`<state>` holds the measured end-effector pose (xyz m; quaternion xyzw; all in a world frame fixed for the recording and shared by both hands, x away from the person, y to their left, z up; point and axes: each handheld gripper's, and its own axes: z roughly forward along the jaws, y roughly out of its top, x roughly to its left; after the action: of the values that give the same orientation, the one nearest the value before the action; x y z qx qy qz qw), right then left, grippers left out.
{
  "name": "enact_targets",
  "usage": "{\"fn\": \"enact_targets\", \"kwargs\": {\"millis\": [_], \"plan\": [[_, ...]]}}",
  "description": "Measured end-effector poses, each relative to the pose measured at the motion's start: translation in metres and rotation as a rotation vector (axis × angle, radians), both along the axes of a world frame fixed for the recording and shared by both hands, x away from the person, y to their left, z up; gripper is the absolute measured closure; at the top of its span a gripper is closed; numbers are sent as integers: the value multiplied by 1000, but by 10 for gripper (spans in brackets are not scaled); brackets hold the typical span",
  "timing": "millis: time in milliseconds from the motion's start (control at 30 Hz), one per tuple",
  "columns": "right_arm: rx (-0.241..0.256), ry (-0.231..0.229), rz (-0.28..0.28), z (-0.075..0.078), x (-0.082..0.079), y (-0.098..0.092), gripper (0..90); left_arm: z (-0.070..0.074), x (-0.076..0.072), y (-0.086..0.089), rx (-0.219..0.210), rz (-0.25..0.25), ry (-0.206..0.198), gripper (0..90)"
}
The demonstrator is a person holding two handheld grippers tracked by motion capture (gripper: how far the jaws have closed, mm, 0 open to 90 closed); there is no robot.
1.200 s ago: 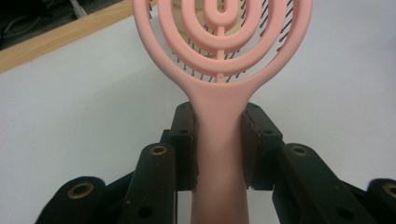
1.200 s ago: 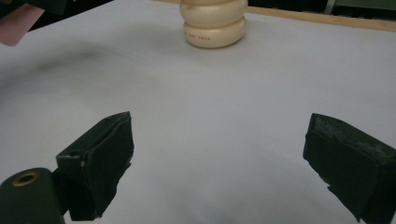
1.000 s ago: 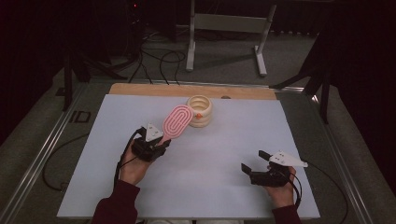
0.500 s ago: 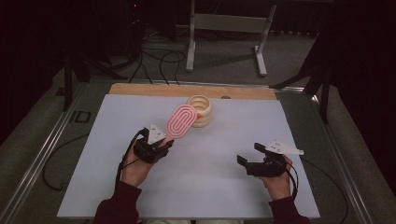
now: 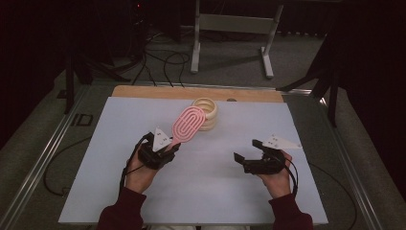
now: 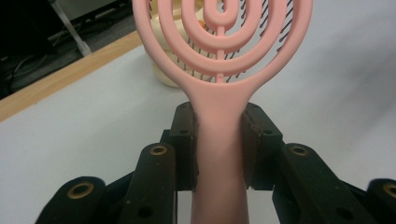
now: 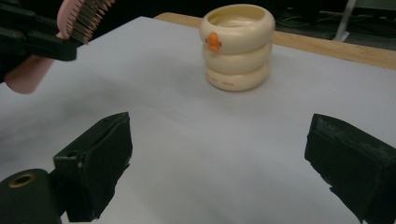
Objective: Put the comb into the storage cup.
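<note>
A pink hairbrush (image 5: pixel 188 123) with a ringed oval head is held by its handle in my left gripper (image 5: pixel 168 146), left of the table's middle. In the left gripper view the jaws are shut on the handle (image 6: pixel 219 154) and the head (image 6: pixel 219 56) rises in front of a cream ribbed cup (image 6: pixel 161 70). That cup (image 5: pixel 208 111) stands upright near the far edge and bears an orange mark (image 7: pixel 213 41). My right gripper (image 5: pixel 244 158) hovers at the right, open, its jaws wide apart (image 7: pixel 224 154) and holding nothing, aimed toward the cup (image 7: pixel 238 46).
A white sheet (image 5: pixel 201 191) covers the table, with a wooden strip (image 5: pixel 143 91) along its far edge. Behind the table are a metal stand (image 5: pixel 230 24) and cables on the floor (image 5: pixel 163 57).
My right gripper has moved left and farther from the person. The left gripper has shifted slightly right, and the brush head has turned so its face shows more.
</note>
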<state>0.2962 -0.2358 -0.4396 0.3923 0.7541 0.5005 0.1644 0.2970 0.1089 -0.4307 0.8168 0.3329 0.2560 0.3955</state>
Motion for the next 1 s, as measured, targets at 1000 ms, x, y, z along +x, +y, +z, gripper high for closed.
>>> {"fn": "enact_targets", "kwargs": {"millis": [1000], "plan": [[138,32,131,36,35,57,75,-6,-9,-22,8,-43,-62,697]]}}
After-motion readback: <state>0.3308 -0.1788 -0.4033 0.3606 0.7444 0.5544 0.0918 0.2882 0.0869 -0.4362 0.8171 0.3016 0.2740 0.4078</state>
